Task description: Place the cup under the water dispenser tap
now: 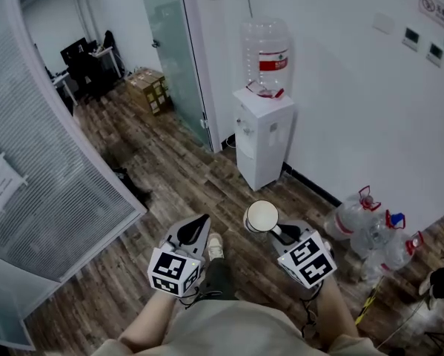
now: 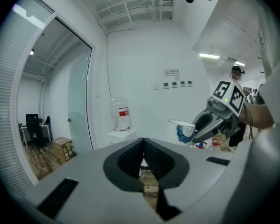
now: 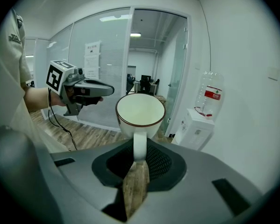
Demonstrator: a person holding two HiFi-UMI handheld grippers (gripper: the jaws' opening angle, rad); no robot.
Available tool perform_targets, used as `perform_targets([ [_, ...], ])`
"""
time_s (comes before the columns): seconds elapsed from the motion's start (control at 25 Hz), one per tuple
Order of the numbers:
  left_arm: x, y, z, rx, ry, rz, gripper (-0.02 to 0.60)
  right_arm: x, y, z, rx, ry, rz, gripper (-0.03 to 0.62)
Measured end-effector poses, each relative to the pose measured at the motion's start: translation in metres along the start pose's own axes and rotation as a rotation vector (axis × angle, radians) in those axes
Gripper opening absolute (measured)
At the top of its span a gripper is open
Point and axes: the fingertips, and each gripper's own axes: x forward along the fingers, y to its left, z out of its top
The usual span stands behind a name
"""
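Cup gripped by its handle in right claw, left claw closed and empty, water dispenser well apart

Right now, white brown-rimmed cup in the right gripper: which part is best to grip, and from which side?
The white handle, approached from the handle side. On the white brown-rimmed cup it is a flat strap sticking out from the wall, narrow enough to clamp, and gripping it leaves the mouth up. The right gripper is shut on it that way.
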Motion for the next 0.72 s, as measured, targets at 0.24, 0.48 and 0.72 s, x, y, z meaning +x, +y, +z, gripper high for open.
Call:
perform_targets([
  [0.24,0.031,0.02,-0.006,0.012,-0.013,-0.012,0.006,0.028,-0.026,0.006,0.001,-0.003,-0.02,0.069],
  [0.48,0.069,0.06,-0.016,0.004,0.018,-0.027,0.005,0.071,-0.059,0.022,0.027,0.01,-0.026,0.069],
  [0.72,0.121,0.118,-0.019,-0.021,0.054,-0.041,0.005,0.128,-0.095,0.045,0.053,0.06,0.003,0.068],
])
